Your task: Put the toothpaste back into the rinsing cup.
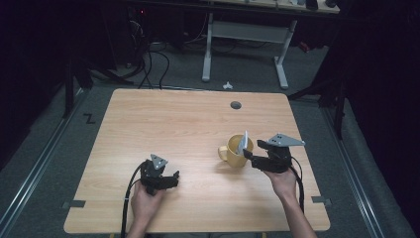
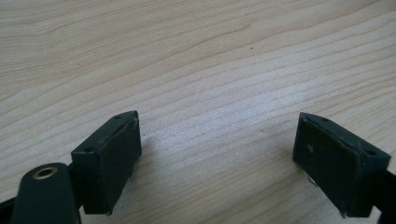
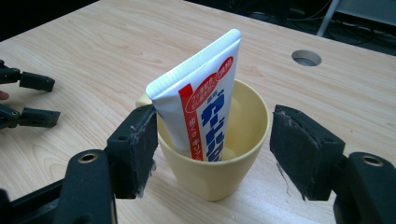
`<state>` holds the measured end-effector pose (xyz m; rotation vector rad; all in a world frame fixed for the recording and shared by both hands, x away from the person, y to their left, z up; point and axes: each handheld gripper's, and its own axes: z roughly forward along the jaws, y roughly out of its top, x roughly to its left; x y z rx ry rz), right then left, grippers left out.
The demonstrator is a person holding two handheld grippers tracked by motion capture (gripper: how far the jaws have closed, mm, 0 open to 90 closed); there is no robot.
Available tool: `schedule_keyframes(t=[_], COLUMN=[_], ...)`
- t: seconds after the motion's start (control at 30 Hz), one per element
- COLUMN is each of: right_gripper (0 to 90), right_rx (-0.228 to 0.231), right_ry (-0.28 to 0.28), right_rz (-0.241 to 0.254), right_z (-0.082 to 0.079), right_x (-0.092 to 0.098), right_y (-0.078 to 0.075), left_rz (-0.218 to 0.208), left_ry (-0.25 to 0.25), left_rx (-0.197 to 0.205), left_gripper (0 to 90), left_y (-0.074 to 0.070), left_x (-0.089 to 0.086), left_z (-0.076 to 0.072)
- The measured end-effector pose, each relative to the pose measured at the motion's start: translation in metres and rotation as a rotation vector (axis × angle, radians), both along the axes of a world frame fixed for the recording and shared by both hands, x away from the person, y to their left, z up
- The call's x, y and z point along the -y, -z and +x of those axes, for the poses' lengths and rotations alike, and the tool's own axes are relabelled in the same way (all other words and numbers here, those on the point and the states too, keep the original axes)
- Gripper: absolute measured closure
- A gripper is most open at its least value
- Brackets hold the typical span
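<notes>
A yellow cup (image 1: pixel 236 157) (image 3: pixel 212 179) stands on the wooden table (image 1: pixel 173 124) at the right, its handle toward the left. A white and red toothpaste tube (image 1: pixel 242 143) (image 3: pixel 201 105) leans upright inside it. My right gripper (image 1: pixel 251 157) (image 3: pixel 215 149) is open, with one jaw on each side of the cup. Its left pad (image 3: pixel 135 149) is close against the cup's wall and the right pad (image 3: pixel 299 156) stands apart from it. My left gripper (image 1: pixel 174 178) (image 2: pixel 217 158) rests open over bare wood at the front left, with nothing between its jaws.
A round cable hole (image 1: pixel 236 105) (image 3: pixel 306 58) lies in the table near the far edge. The left gripper's jaws (image 3: pixel 39 100) appear at the left of the right gripper view. Beyond the table stand a white desk frame (image 1: pixel 245 44) and floor cables.
</notes>
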<state>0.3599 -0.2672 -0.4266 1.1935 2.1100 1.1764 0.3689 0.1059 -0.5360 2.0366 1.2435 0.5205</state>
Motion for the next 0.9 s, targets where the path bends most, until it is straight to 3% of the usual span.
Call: schedule_keyframes(t=[0.9], right_gripper=[34.0], right_rx=[0.027], right_ry=[0.073], right_rz=[0.035], right_z=[-0.008], right_x=[0.024], right_y=[-0.004], left_rz=[0.0], left_ry=[0.0], left_rx=[-0.001], left_gripper=[15.6], left_y=[0.0], left_x=[0.0], left_z=[0.0])
